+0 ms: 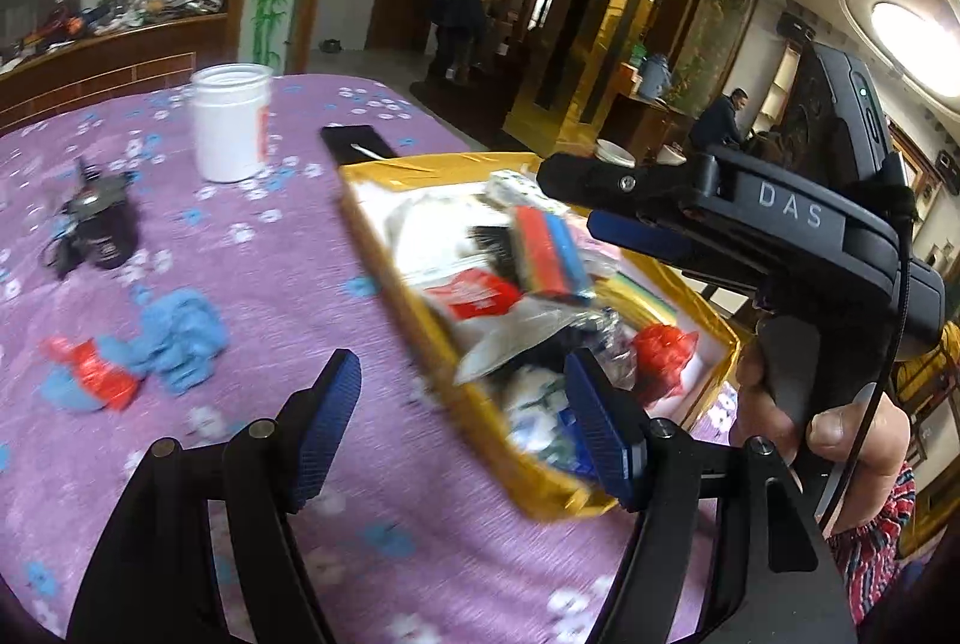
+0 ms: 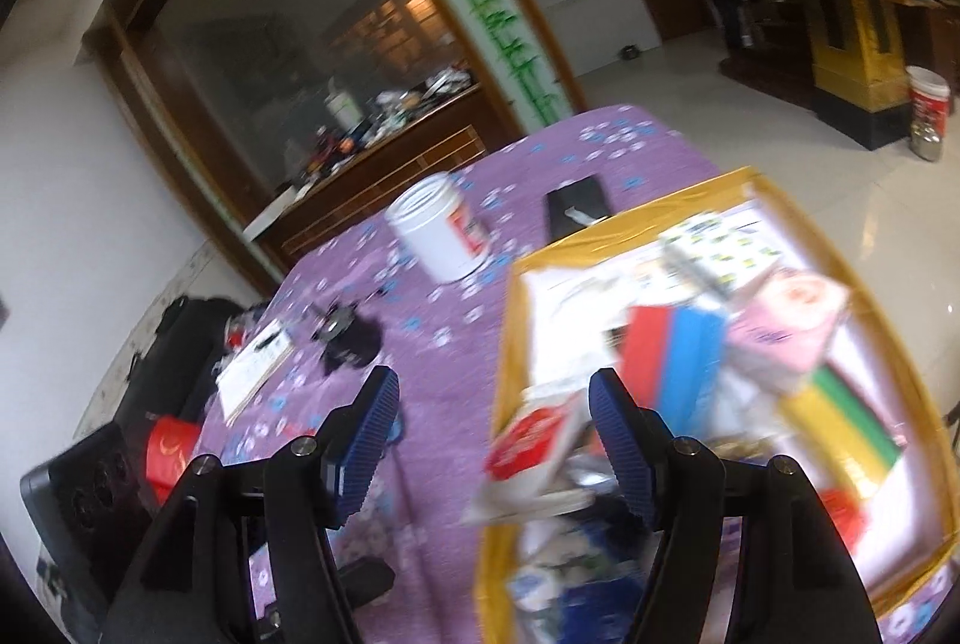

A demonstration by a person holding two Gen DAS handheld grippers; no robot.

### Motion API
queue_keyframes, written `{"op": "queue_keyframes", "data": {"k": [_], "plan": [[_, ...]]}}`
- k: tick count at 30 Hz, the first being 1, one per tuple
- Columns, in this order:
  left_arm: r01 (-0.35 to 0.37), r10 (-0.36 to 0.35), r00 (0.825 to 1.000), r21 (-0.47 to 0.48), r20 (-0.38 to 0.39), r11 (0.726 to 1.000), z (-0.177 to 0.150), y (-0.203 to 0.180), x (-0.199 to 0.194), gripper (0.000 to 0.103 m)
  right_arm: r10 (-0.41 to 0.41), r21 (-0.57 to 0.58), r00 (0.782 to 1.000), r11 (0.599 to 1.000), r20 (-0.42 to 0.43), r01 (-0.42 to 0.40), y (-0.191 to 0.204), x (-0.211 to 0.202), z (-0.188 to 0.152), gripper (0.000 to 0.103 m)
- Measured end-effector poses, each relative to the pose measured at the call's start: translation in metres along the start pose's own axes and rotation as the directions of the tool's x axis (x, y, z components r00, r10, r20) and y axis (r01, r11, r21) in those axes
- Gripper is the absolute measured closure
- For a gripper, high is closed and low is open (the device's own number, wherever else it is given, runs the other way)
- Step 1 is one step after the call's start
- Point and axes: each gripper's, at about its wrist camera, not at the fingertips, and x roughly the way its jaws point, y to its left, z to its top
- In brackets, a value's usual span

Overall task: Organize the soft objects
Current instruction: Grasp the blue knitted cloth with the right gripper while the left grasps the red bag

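1. Both grippers I'm running are spread wide and empty — left gripper (image 1: 462, 428) over the purple tablecloth (image 1: 288, 284), right gripper (image 2: 495, 440) at the gold box (image 2: 501, 344) edge.
2. Soft items fill that box; 1 blue cloth (image 1: 180, 338) lies on the tablecloth, left of it.

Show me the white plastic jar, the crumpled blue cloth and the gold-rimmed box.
White plastic jar (image 1: 231, 125): left wrist view, side wall.
Crumpled blue cloth (image 1: 180, 338): left wrist view, middle folds.
Gold-rimmed box (image 1: 384, 248): left wrist view, near rim.

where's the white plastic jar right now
The white plastic jar stands upright on the purple flowered tablecloth toward the far side of the table, left of the gold-rimmed box, with a black flat object just to its right.
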Motion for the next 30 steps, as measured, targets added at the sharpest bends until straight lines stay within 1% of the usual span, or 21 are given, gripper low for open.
{"op": "queue_keyframes", "data": {"k": [5, 8, 11, 13, 14, 16, 17, 20, 23, 24, 25, 26, 28, 30], "plan": [[-0.039, 0.040, 0.999, -0.039, 0.021, 0.998, -0.014, 0.035, -0.024, 0.034, 0.024, -0.062, 0.998, 0.998, -0.066, -0.028, 0.038, 0.022, -0.016, 0.034], [-0.108, 0.109, 0.993, -0.040, 0.043, 0.993, -0.028, 0.058, -0.041, 0.034, 0.030, -0.091, 0.993, 0.995, -0.114, -0.041, 0.055, 0.039, -0.027, 0.034], [-0.188, 0.192, 0.980, -0.066, 0.062, 0.980, -0.042, 0.088, -0.055, 0.033, 0.025, -0.122, 0.984, 0.991, -0.176, -0.047, 0.073, 0.063, -0.036, 0.034], [-0.249, 0.257, 0.964, -0.106, 0.071, 0.963, -0.048, 0.110, -0.061, 0.033, 0.021, -0.138, 0.977, 0.989, -0.214, -0.052, 0.086, 0.082, -0.040, 0.034], [-0.260, 0.271, 0.960, -0.133, 0.072, 0.956, -0.049, 0.119, -0.062, 0.033, 0.017, -0.146, 0.972, 0.988, -0.234, -0.052, 0.093, 0.092, -0.042, 0.034], [-0.246, 0.266, 0.961, -0.206, 0.077, 0.947, -0.051, 0.138, -0.064, 0.033, 0.019, -0.149, 0.964, 0.987, -0.266, -0.061, 0.101, 0.111, -0.042, 0.034], [-0.240, 0.264, 0.961, -0.228, 0.080, 0.944, -0.052, 0.144, -0.065, 0.034, 0.007, -0.144, 0.963, 0.988, -0.270, -0.047, 0.104, 0.123, -0.041, 0.034], [-0.234, 0.263, 0.961, -0.246, 0.092, 0.941, -0.054, 0.152, -0.066, 0.033, -0.040, -0.149, 0.954, 0.989, -0.297, -0.005, 0.109, 0.152, -0.038, 0.034], [-0.227, 0.253, 0.964, -0.249, 0.080, 0.942, -0.055, 0.154, -0.061, 0.034, -0.067, -0.139, 0.945, 0.990, -0.320, 0.023, 0.108, 0.176, -0.043, 0.035], [-0.222, 0.248, 0.966, -0.251, 0.075, 0.942, -0.056, 0.154, -0.061, 0.034, -0.060, -0.134, 0.944, 0.991, -0.324, 0.017, 0.106, 0.181, -0.046, 0.043], [-0.218, 0.243, 0.967, -0.249, 0.072, 0.944, -0.056, 0.154, -0.060, 0.034, -0.048, -0.136, 0.944, 0.991, -0.326, 0.004, 0.105, 0.185, -0.050, 0.067], [-0.220, 0.244, 0.967, -0.243, 0.071, 0.945, -0.056, 0.154, -0.060, 0.034, -0.047, -0.144, 0.943, 0.990, -0.330, -0.001, 0.104, 0.187, -0.054, 0.076], [-0.231, 0.252, 0.965, -0.230, 0.068, 0.945, -0.055, 0.151, -0.061, 0.033, -0.029, -0.146, 0.952, 0.989, -0.303, -0.017, 0.102, 0.182, -0.053, 0.079], [-0.229, 0.246, 0.968, -0.219, 0.055, 0.948, -0.054, 0.147, -0.061, 0.033, -0.022, -0.142, 0.967, 0.990, -0.254, -0.015, 0.100, 0.172, -0.048, 0.079]]}}
